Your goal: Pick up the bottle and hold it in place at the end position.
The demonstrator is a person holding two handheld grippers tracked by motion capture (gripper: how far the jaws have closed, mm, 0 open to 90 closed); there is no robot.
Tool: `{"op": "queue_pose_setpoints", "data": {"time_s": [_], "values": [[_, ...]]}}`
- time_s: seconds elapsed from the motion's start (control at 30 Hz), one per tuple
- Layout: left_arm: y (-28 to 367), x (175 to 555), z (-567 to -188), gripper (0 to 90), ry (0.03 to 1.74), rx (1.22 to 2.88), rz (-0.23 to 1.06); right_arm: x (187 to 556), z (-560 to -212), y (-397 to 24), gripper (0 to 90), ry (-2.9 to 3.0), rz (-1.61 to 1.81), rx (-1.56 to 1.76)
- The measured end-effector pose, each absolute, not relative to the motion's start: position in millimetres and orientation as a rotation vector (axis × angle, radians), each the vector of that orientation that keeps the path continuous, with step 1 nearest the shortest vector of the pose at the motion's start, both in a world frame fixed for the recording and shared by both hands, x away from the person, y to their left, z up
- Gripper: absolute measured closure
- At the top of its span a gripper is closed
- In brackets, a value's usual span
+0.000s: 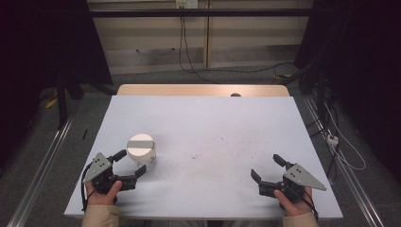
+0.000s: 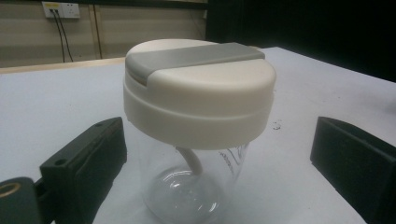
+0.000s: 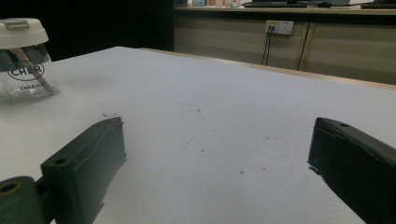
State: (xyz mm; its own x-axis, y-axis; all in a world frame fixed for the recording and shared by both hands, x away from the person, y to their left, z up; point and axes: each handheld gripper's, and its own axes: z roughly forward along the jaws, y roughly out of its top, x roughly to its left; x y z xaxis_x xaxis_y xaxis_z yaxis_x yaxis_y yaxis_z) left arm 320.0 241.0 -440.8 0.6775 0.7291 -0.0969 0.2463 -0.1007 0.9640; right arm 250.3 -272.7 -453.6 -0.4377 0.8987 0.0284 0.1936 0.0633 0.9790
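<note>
Clear glass jar with cream lid, upright, sits just ahead of my left gripper, between its spread, empty jaws. My right gripper, also agape and empty, lies well apart.

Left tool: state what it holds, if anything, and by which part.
Nothing is held. The left tool is open, its jaws standing either side of the jar below the lid without touching it.
</note>
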Motion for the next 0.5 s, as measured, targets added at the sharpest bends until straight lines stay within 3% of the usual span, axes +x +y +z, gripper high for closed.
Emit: {"op": "queue_pose_setpoints", "data": {"time_s": [0.5], "values": [[234.2,323.2,-442.0,3.6,0.838,1.707,0.514,250.1,-453.7,-272.9,3.1,1.710,1.407,1.100]]}}
